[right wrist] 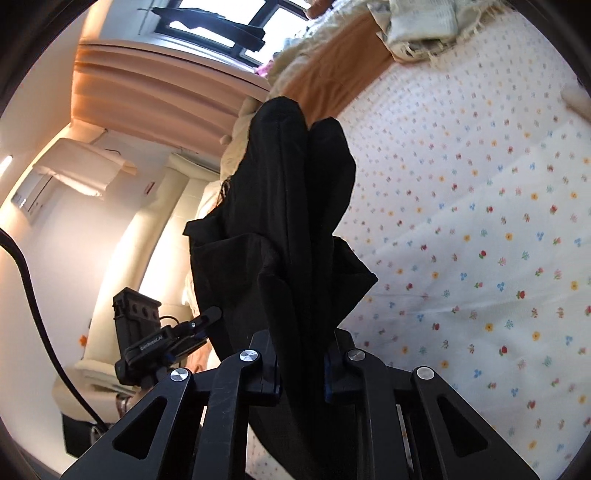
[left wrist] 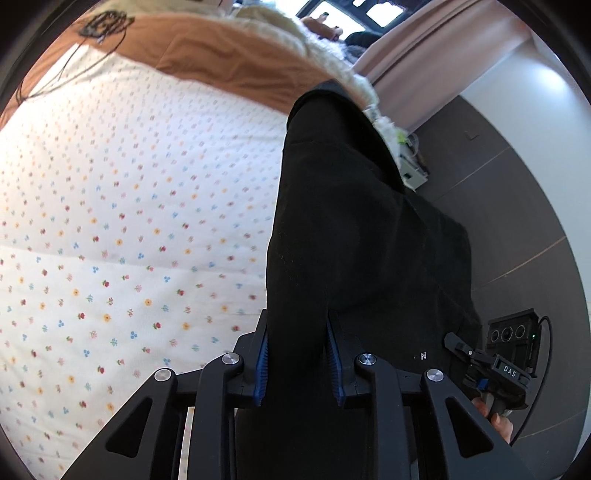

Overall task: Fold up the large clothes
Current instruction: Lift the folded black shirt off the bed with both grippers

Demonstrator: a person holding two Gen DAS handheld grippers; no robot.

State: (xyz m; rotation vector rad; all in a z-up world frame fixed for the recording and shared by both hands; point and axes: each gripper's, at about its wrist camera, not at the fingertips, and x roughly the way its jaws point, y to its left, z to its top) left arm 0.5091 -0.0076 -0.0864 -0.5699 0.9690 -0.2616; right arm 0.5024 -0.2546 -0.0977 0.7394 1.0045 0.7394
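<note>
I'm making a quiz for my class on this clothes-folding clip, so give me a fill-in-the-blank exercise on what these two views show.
1. Both the left gripper and the right gripper are shut on a garment coloured ____.
2. The white bedsheet is printed with small ____.
3. Past the sheet lies a blanket coloured ____.

Missing words: black; flowers; orange

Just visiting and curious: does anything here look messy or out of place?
Only the black garment: it hangs bunched and creased between both grippers instead of lying flat on the flowered bedspread. Cream blankets lie rumpled at the far end.
</note>
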